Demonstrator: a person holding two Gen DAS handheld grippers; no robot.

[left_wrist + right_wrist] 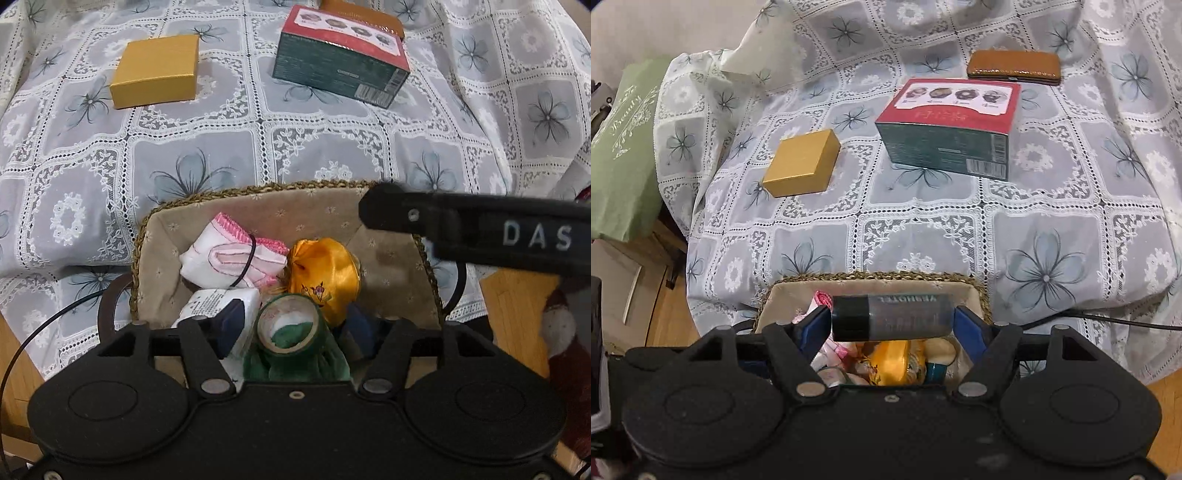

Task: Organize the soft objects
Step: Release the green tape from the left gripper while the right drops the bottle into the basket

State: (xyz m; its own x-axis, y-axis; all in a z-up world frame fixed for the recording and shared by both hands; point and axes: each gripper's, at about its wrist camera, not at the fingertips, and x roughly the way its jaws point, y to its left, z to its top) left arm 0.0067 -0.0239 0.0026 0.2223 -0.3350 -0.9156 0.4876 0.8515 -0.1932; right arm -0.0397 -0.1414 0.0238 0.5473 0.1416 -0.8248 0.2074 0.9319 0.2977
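Observation:
A woven basket (207, 195) with beige lining stands at the table's near edge. In it lie a white and pink cloth (229, 254), a yellow satin pouch (325, 269), a white packet (218, 301) and a green fabric piece with a clear ring (290, 325). My left gripper (291, 326) hangs in the basket, open, its pads either side of the green piece with small gaps. My right gripper (892, 326) is shut on a grey tube with a black cap (892, 315), held crosswise above the basket (871, 277). Its black body (480, 229) crosses the left wrist view.
On the lace tablecloth (923, 236) farther back sit a gold box (801, 168), a red and green carton (949, 136) and a brown case (1014, 64). A green bag (624, 155) leans at the left. Wooden floor (517, 295) shows beside the table.

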